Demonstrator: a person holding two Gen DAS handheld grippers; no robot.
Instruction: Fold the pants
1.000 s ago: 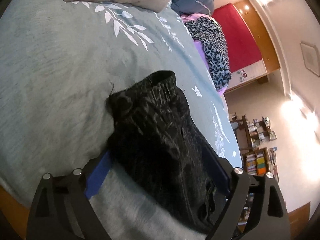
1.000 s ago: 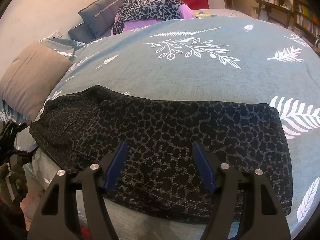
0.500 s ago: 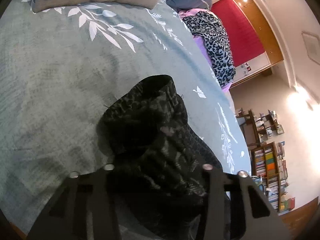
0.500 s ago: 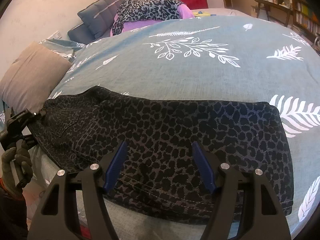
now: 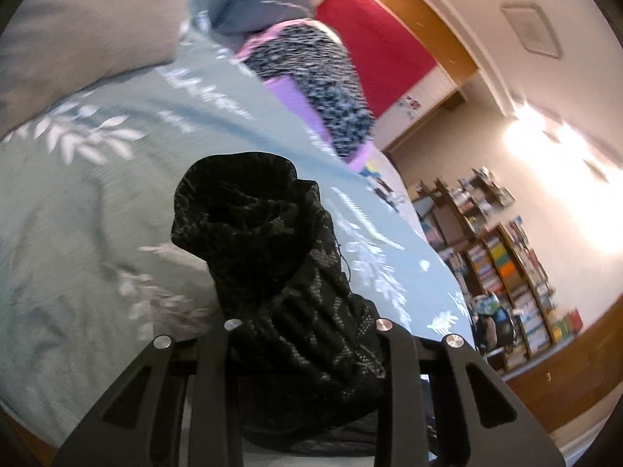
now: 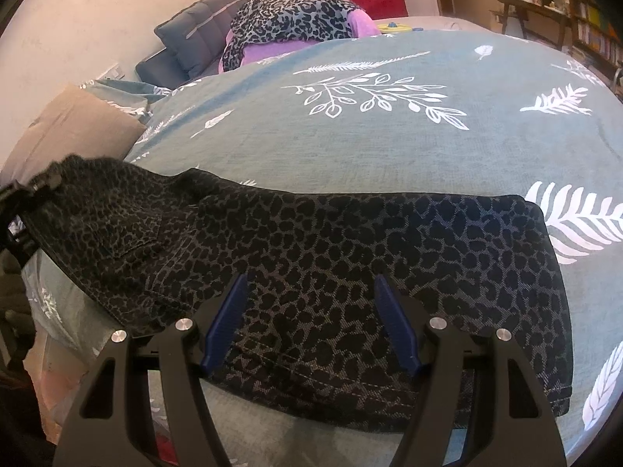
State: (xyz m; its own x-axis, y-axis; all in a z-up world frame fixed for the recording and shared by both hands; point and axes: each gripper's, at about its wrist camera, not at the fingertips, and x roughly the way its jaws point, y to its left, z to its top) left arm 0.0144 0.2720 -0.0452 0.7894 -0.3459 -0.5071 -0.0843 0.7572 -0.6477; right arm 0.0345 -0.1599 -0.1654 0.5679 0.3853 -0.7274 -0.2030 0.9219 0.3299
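Note:
The dark leopard-print pants (image 6: 350,264) lie folded lengthwise across the teal leaf-print bedspread (image 6: 389,144). My left gripper (image 5: 307,334) is shut on the waistband end of the pants (image 5: 268,257), which bunches up between its fingers and is lifted off the bed. That gripper shows at the far left of the right wrist view (image 6: 23,202). My right gripper (image 6: 311,311) is open, its blue pads hovering over the pants' near edge at mid-length. The leg hems lie flat at the right (image 6: 545,292).
A tan pillow (image 6: 70,124) and a grey cushion (image 6: 194,35) sit at the head of the bed. A heap of leopard and purple clothes (image 6: 296,19) lies at the far side. Bookshelves (image 5: 518,272) stand beyond the bed's edge.
My left gripper has closed on the waistband and lifted it, so that end of the pants rises off the bed. My right gripper has stayed open in place.

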